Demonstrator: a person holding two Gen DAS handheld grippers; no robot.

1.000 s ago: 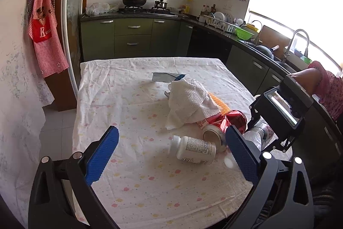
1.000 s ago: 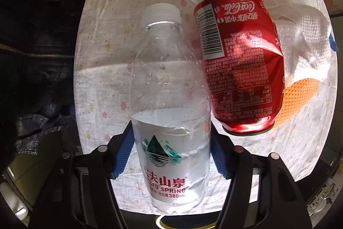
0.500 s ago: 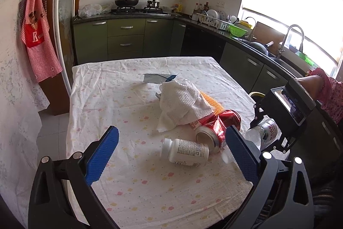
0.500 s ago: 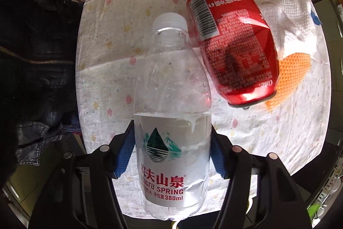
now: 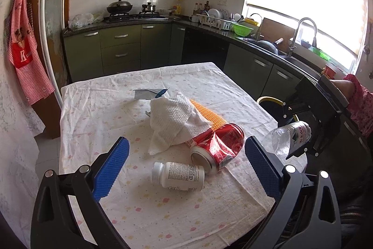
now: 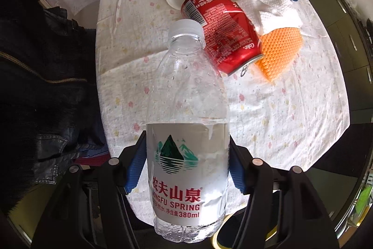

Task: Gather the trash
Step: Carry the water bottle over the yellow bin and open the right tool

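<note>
Right gripper (image 6: pixel 186 169) is clamped on the clear plastic water bottle (image 6: pixel 187 132) at its label, cap pointing away, lifted off the table's right edge, likely bound for the yellow-rimmed bin (image 5: pixel 268 100) just beyond; the bottle looks empty and slightly dented

Left gripper (image 5: pixel 184 169) hangs wide open, holding nothing, framing the crushed red cola can (image 5: pixel 219 147) and white pill bottle (image 5: pixel 178 175) under the crumpled white paper towel (image 5: pixel 173 119) on the cloth-covered table (image 5: pixel 93 109)
</note>
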